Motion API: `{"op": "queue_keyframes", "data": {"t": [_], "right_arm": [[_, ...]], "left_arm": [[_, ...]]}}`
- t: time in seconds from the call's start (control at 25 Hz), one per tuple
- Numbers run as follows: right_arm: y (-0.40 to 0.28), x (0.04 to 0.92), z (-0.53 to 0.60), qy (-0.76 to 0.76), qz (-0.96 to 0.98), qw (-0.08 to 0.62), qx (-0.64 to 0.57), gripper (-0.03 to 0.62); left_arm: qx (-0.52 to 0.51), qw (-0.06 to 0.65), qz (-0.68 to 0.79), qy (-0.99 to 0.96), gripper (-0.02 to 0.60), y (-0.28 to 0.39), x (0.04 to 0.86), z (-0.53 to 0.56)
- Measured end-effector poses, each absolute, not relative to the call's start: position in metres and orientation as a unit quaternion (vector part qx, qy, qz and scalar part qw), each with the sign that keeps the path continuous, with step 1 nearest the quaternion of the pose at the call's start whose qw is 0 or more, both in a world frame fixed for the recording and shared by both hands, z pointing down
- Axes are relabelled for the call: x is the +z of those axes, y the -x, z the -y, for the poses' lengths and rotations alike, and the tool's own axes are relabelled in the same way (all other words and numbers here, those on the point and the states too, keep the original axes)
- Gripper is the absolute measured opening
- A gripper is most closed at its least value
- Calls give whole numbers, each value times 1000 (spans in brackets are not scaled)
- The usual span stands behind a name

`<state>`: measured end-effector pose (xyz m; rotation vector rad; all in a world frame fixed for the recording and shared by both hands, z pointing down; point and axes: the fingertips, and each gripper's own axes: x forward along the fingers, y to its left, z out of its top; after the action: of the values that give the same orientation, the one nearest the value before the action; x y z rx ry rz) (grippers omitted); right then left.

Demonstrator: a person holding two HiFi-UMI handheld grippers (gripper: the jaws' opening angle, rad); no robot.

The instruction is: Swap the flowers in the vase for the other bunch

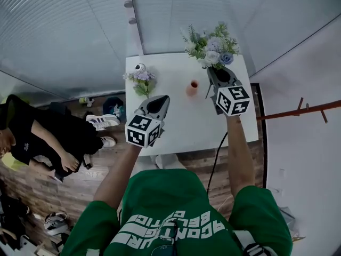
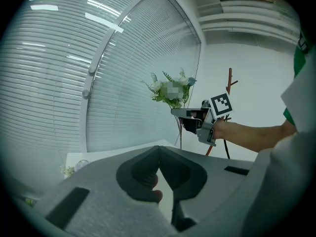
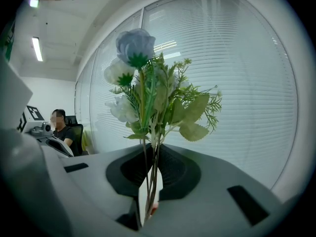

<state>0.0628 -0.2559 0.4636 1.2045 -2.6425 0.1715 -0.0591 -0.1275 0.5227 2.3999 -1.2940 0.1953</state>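
Observation:
A small orange vase (image 1: pixel 193 87) stands near the middle of the white table (image 1: pixel 181 127) with nothing in it. To its left a purple bunch (image 1: pixel 141 80) lies on the tabletop. My right gripper (image 1: pixel 211 70) is shut on the stems of the blue and white bunch (image 1: pixel 213 47), held upright above the table's far right part. In the right gripper view the stems (image 3: pixel 149 177) run down between the jaws and the blooms (image 3: pixel 136 46) rise above. My left gripper (image 1: pixel 161 99) hovers left of the vase, shut and empty (image 2: pixel 159 148). From there I see the right gripper (image 2: pixel 183 113) and its bunch (image 2: pixel 159 89).
Window blinds (image 1: pixel 64 31) run behind the table. A small round object (image 1: pixel 139 67) sits by the purple bunch. A person in black (image 1: pixel 42 137) crouches at the left with shoes (image 1: pixel 101 121) nearby. A red-brown rack (image 1: pixel 303 111) stands at the right.

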Motion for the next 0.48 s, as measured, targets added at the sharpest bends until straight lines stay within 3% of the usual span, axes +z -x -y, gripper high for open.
{"op": "queue_keyframes", "data": {"t": [0.48], "right_arm": [[-27,476,312,-395,912,100,49,31]], "left_arm": [[86,209,472,-852,8,73,535,160]]}}
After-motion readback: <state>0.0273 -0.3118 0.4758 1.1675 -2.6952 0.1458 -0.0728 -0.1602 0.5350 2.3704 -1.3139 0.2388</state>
